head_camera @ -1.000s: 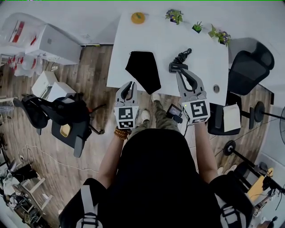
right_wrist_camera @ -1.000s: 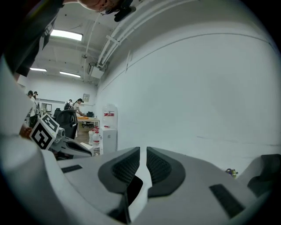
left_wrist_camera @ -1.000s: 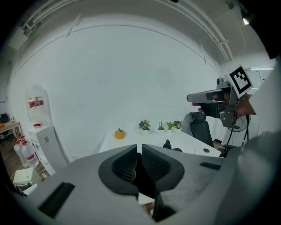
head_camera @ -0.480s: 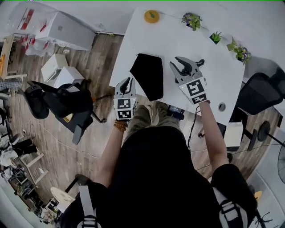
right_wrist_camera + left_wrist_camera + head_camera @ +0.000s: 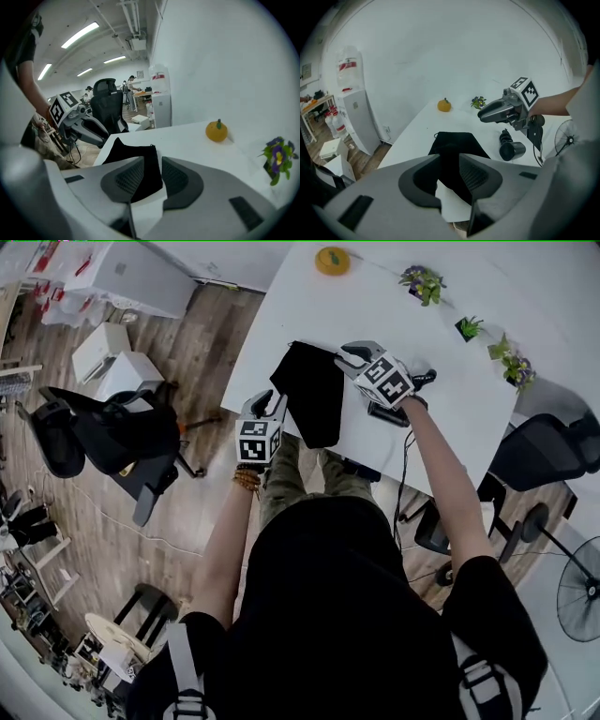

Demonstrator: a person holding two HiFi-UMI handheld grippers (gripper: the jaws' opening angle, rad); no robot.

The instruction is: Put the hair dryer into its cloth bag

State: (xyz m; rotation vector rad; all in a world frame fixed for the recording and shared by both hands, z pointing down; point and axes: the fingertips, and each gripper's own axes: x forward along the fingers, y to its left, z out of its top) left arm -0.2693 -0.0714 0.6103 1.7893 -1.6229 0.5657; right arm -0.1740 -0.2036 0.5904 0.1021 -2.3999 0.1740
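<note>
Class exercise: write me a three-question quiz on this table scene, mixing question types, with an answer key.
1. True or false: the hair dryer is already inside the black cloth bag.
2. The orange ornament sits at the white table's: A) far end; B) near edge; C) middle.
3. In the head view, which side of the bag is the hair dryer on?
Key: 1 false; 2 A; 3 right.

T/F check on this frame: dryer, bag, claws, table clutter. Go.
The hair dryer is inside the cloth bag. False: it lies on the table beside the bag.
The left claw and right claw grip nothing. True: both have just been opening, pads pressing on nothing.
The bag lies flat on the white table. True.
The orange ornament sits at the table's near edge. False: far edge.
</note>
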